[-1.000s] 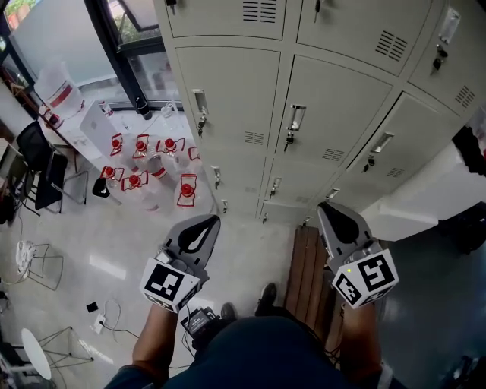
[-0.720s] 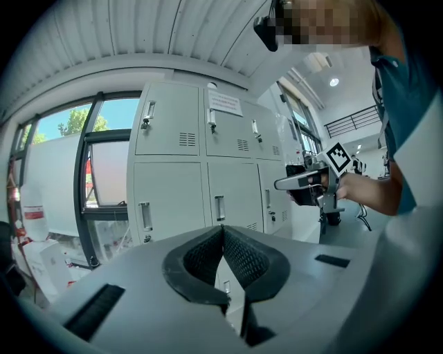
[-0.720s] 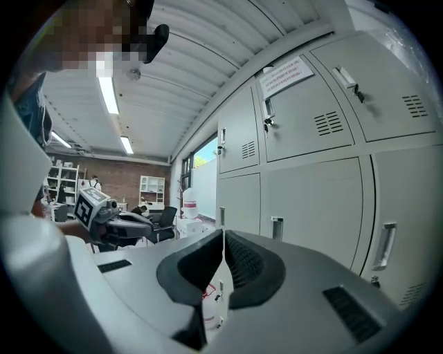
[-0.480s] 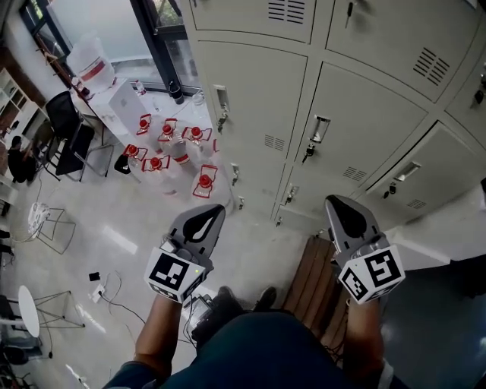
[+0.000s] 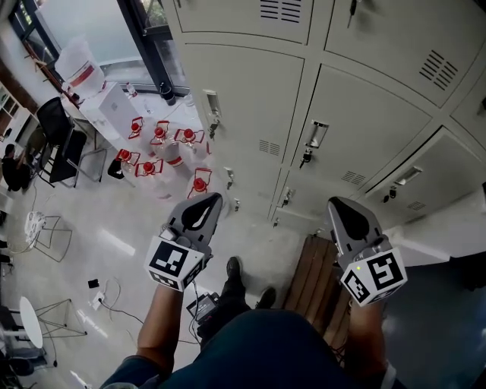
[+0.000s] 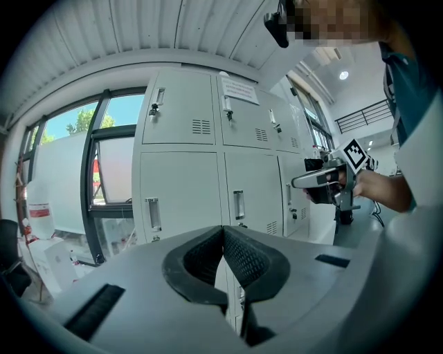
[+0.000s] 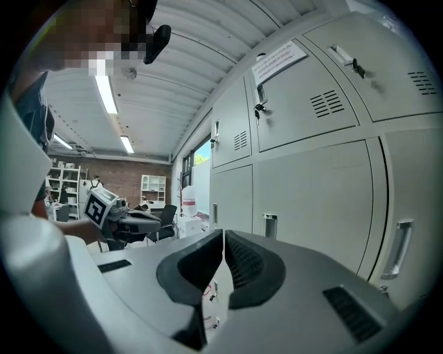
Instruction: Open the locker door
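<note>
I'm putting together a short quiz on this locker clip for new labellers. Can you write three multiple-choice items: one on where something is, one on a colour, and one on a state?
1. Where do the red-capped water bottles stand?
A) on the bench
B) on the floor by the window
C) on a desk

2. What colour are the locker doors?
A) blue
B) red
C) light grey

3. How do the left gripper's jaws stand?
A) wide open
B) shut on a door handle
C) shut, with nothing between them

Answers:
1 B: the bottles cluster on the floor below the window, left of the locker doors.
2 C: every door in view is the same light grey.
3 C: the left gripper view shows the pads meeting, with no handle or anything else between them.
</note>
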Available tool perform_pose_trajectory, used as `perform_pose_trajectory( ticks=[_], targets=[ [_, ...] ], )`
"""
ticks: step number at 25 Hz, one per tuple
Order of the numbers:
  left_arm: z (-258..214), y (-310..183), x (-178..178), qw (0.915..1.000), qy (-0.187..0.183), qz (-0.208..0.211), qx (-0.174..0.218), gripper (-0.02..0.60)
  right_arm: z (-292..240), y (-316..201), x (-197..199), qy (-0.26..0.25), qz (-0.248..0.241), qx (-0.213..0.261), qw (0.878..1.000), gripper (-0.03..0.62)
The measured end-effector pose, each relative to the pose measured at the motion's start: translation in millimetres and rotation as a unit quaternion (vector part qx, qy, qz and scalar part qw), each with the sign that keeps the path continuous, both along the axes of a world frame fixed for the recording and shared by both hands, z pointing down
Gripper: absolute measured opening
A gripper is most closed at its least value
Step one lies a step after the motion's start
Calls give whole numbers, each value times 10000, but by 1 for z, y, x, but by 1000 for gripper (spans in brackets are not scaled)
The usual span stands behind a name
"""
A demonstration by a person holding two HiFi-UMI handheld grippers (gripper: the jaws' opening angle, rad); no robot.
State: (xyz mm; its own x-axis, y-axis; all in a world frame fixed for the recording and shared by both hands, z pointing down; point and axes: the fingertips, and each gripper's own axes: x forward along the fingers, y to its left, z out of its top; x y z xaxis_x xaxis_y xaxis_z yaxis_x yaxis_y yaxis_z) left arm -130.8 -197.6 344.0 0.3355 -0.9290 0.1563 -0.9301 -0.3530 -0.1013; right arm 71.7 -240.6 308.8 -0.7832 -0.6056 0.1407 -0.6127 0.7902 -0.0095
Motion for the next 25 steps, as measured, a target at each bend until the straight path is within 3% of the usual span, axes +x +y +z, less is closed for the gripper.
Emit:
perform_pose_trajectory(
  ticks=[9, 25],
  targets=[
    [5, -48, -35, 9999, 46, 83, -41, 17, -3, -30, -22, 95, 209, -8, 9997, 37],
    [23, -159, -100, 9994, -101, -322, -87, 18, 27, -77, -35, 171, 634, -360, 9972, 37]
  ],
)
